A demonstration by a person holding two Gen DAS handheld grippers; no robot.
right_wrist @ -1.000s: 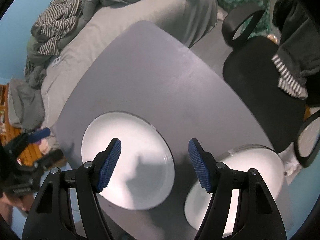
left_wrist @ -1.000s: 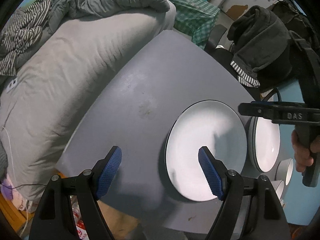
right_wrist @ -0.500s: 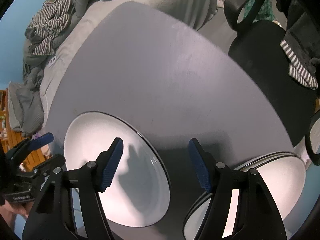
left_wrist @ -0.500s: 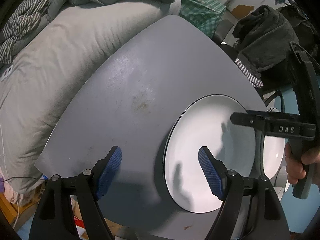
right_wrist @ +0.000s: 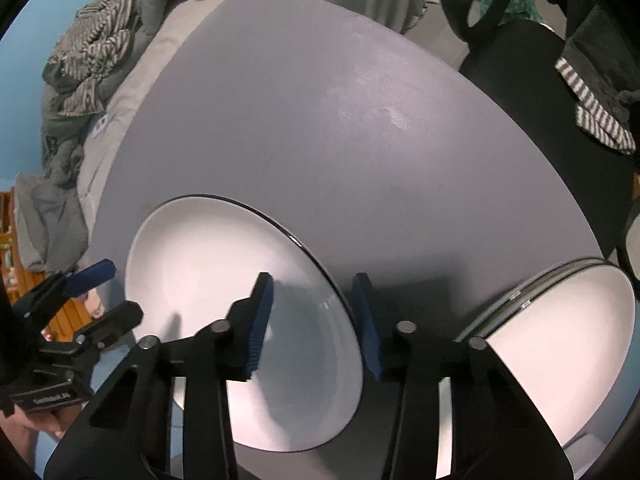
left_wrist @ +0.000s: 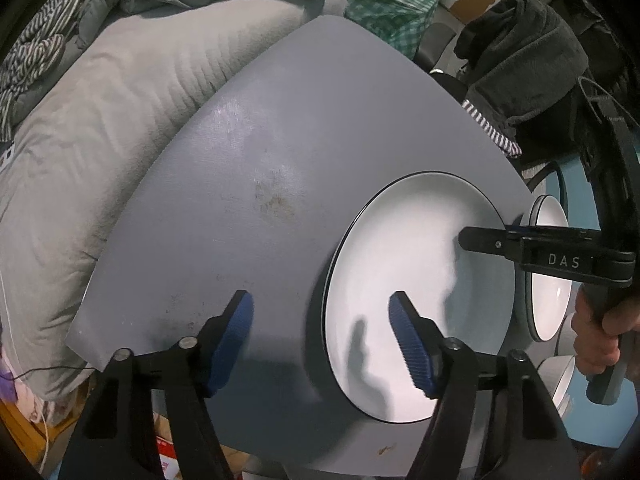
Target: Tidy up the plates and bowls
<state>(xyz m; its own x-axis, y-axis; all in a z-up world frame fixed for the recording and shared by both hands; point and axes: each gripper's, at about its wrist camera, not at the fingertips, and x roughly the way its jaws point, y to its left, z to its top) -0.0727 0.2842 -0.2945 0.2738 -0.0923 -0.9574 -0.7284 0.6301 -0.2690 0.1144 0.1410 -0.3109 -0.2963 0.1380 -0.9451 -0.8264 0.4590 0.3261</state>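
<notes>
Both claws over white plate (left_wrist: 408, 280) on grey surface (left_wrist: 280, 128): left claw (left_wrist: 322, 338) apart, right claw (right_wrist: 314, 322) closing astride the plate's rim, not clamped.

Your right gripper's (right_wrist: 312, 324) bars hide the white plate's (right_wrist: 208, 264) near rim. Right of that plate, the stacked plates (right_wrist: 560, 320) are cut off by the frame edge. Whether the pads (right_wrist: 262, 320) touch the rim can't be told.
</notes>
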